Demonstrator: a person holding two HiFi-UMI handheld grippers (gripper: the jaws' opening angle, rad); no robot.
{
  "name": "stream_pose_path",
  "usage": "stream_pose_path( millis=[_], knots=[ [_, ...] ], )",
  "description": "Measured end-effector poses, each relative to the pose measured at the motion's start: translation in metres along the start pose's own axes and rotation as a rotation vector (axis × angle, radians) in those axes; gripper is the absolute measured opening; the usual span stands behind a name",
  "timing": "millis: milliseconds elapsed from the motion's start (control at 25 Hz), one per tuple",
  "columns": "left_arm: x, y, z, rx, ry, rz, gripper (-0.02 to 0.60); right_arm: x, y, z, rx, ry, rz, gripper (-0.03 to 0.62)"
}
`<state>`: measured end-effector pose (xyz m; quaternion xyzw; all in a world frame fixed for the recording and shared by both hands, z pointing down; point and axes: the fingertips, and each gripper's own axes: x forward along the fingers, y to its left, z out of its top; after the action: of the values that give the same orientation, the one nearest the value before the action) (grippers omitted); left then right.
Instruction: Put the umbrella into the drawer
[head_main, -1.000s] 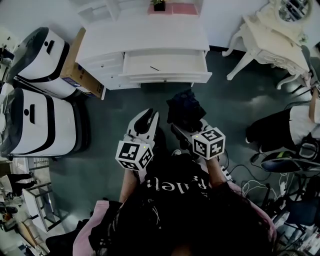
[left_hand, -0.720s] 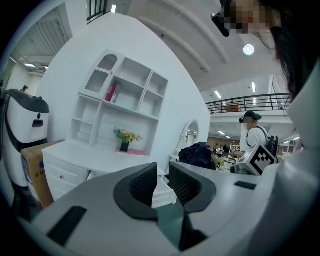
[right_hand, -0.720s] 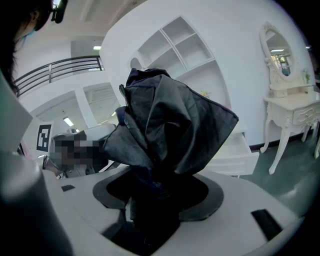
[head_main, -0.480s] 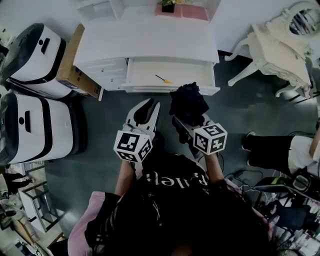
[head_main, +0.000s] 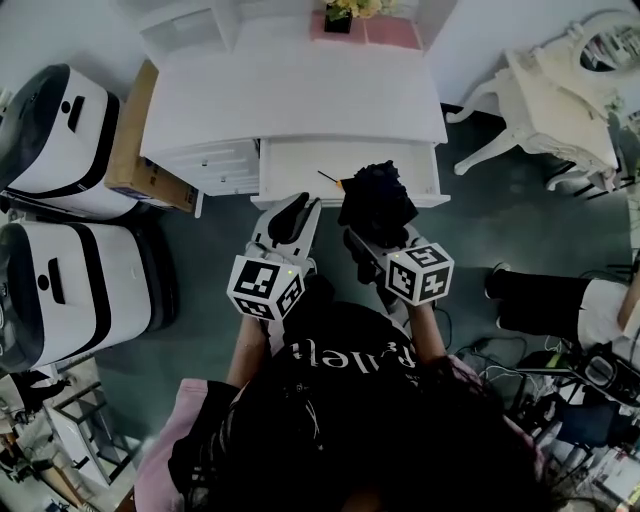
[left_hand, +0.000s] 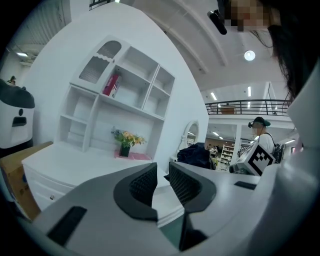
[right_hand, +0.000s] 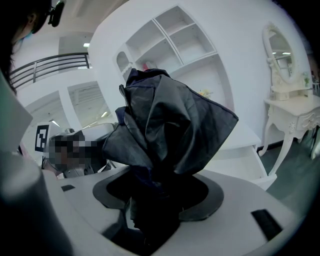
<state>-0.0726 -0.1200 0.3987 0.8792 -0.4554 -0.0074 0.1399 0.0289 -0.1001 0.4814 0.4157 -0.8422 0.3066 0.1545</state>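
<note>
The dark folded umbrella (head_main: 377, 200) is bunched upright in my right gripper (head_main: 372, 236), which is shut on its lower part; the cloth fills the right gripper view (right_hand: 165, 120) and hides most of the jaws (right_hand: 160, 192). Its top overlaps the front edge of the open white drawer (head_main: 295, 165) of the white desk (head_main: 300, 90). My left gripper (head_main: 290, 218) is level with it on the left, just in front of the drawer, holding nothing, its pads (left_hand: 142, 185) almost together. The umbrella (left_hand: 195, 154) also shows at right in the left gripper view.
A small orange-tipped pen (head_main: 328, 179) lies in the drawer. Two white machines (head_main: 60, 130) and a cardboard box (head_main: 125, 150) stand left of the desk. At right are a white vanity table (head_main: 560, 90), a seated person's legs (head_main: 560, 300) and floor cables. A flower pot (head_main: 345, 12) sits on the desk's shelf.
Both grippers and the umbrella have come closer to the desk; the umbrella's top now reaches the drawer's front edge. The grip on the umbrella is unchanged.
</note>
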Motion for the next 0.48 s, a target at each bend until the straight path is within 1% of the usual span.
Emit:
stream_pose_path(
  millis=[240, 360, 480],
  knots=[
    [0.022, 0.038, 0.009, 0.008, 0.012, -0.051, 0.085, 0.032, -0.002, 0.021, 0.019, -0.019, -0.046, 0.275],
    [0.030, 0.052, 0.010, 0.010, 0.018, -0.063, 0.084, 0.042, -0.003, 0.025, 0.029, -0.020, -0.060, 0.275],
    [0.035, 0.058, 0.008, -0.005, 0.026, -0.070, 0.086, 0.045, -0.005, 0.023, 0.034, -0.007, -0.072, 0.275]
  ],
)
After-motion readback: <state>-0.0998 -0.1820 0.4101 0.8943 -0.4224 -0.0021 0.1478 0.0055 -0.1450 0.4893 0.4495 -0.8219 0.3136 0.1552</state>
